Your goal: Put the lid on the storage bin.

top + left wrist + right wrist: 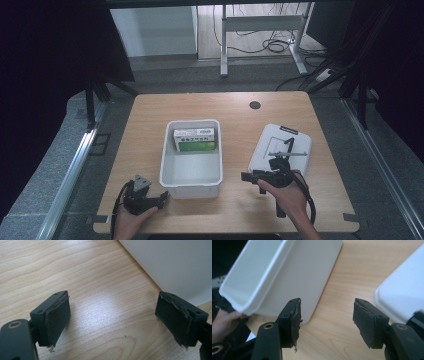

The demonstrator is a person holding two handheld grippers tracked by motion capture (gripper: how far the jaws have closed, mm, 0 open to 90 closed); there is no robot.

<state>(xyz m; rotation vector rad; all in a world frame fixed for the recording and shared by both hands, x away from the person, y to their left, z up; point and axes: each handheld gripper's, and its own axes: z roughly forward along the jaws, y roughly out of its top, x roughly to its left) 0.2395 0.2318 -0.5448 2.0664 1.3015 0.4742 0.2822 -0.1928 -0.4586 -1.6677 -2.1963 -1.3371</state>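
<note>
White rectangular bin [191, 172]: open-topped, upright on the wooden table, centre of the scene, long axis running near to far. Interior bare in its near half. A green and white box [195, 139] lies inside against the far wall, printed face up, long side across the bin.

White flat lid [285, 145]: rounded corners, lying flat on the table to the right of the bin, apart from it, slightly skewed. A dark clip or marking sits at its far edge; its near edge is partly covered.
</note>
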